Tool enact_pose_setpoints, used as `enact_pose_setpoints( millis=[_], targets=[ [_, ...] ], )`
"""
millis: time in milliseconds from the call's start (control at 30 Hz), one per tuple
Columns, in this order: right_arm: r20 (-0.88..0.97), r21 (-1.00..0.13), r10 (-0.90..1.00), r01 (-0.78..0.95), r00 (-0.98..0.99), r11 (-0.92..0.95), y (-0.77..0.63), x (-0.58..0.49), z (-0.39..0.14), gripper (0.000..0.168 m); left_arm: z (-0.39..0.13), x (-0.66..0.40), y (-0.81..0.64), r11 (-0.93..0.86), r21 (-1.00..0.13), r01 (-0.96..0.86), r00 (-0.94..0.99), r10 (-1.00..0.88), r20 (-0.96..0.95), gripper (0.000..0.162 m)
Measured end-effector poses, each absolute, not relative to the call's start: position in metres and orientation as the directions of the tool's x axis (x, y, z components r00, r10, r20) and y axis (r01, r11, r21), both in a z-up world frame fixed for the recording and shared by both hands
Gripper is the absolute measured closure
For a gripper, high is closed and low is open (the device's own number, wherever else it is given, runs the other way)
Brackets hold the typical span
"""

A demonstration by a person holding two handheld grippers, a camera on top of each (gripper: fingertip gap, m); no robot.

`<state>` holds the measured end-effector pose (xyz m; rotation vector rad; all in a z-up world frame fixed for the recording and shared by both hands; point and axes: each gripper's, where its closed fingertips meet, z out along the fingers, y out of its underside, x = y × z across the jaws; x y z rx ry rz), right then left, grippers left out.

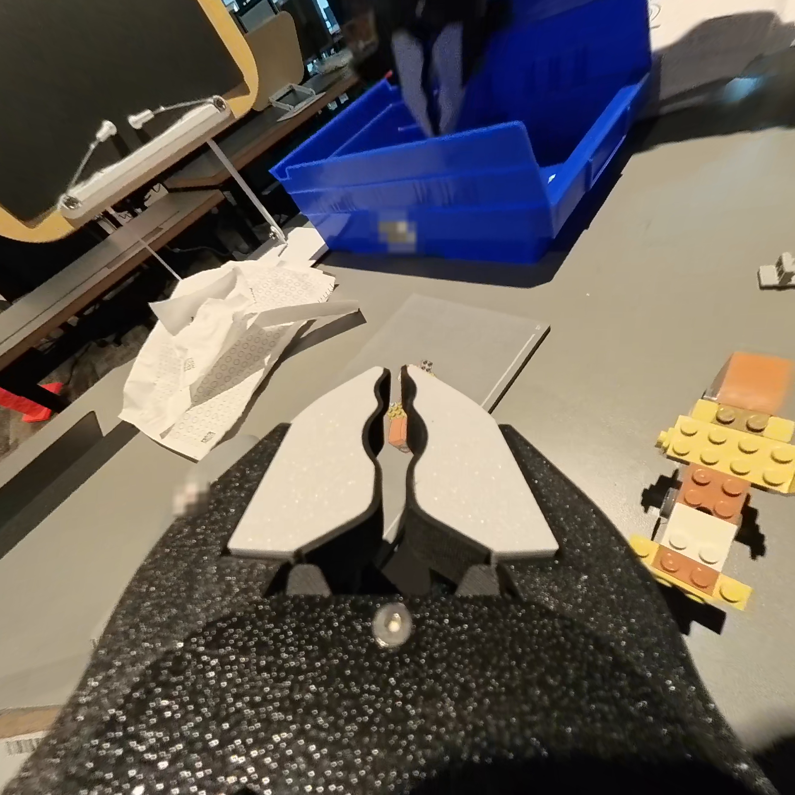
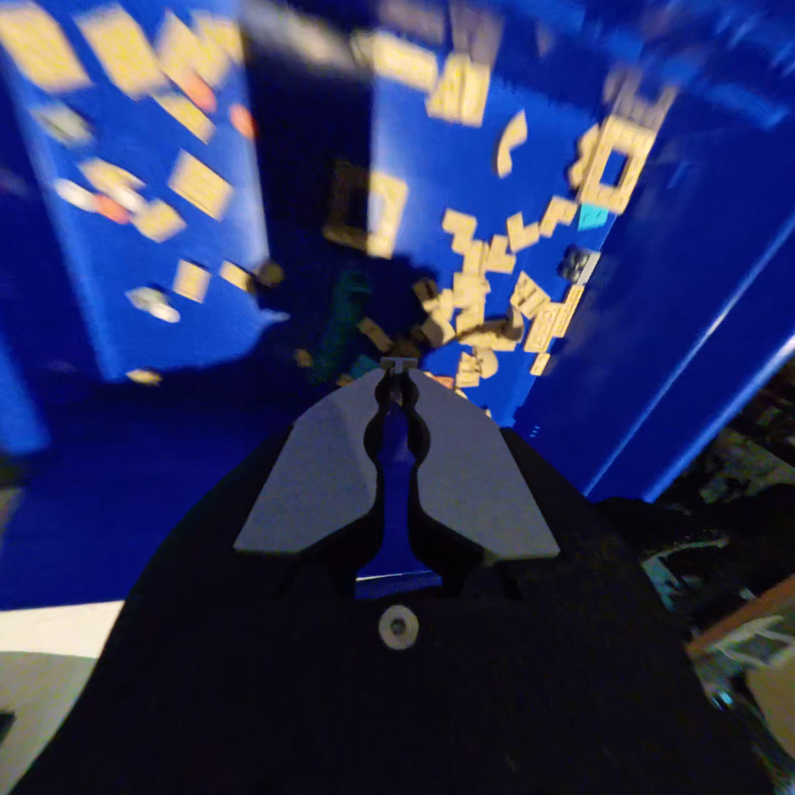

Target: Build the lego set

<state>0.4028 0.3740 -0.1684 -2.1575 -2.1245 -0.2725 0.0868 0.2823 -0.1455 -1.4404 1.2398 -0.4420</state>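
In the left wrist view my left gripper hovers over the grey table, jaws almost together with nothing between the tips. Through the gap a small orange and yellow Lego piece lies on the table below. A part-built model of yellow, brown and white bricks lies to its right. My right gripper is inside the blue bin, shut on a small grey piece at its tips, above several loose tan pieces. The right wrist view is blurred. The right gripper also shows far off in the left wrist view, reaching into the bin.
Crumpled white paper bags lie at the left near the table edge. A flat grey sheet lies ahead of the left gripper. A small grey Lego piece sits at the far right. Desks and chairs stand beyond the table's left edge.
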Motion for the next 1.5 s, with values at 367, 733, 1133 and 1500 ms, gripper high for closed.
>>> enact_pose_setpoints(
  millis=[367,733,1133,1500],
  targets=[
    [0.327,-0.287,0.940,0.938,-0.095,0.195,0.184,0.232,-0.140,0.163,-0.139,0.089,0.277,0.202,-0.889,-0.411,0.376,-0.851,-0.367,0.158],
    [0.164,-0.297,0.986,0.954,0.011,0.039,0.162,0.187,-0.201,0.163,-0.145,0.090,0.280,0.232,-0.872,-0.432,0.368,-0.837,-0.405,0.158],
    [0.090,-0.213,0.996,0.976,-0.016,0.035,0.155,0.190,-0.220,0.163,-0.141,0.093,0.270,0.228,-0.880,-0.417,0.326,-0.866,-0.378,0.158],
    [0.106,-0.305,0.992,0.952,0.071,-0.035,0.166,0.193,-0.209,0.151,-0.139,0.092,0.270,0.213,-0.888,-0.407,0.337,-0.868,-0.363,0.158]
  ],
)
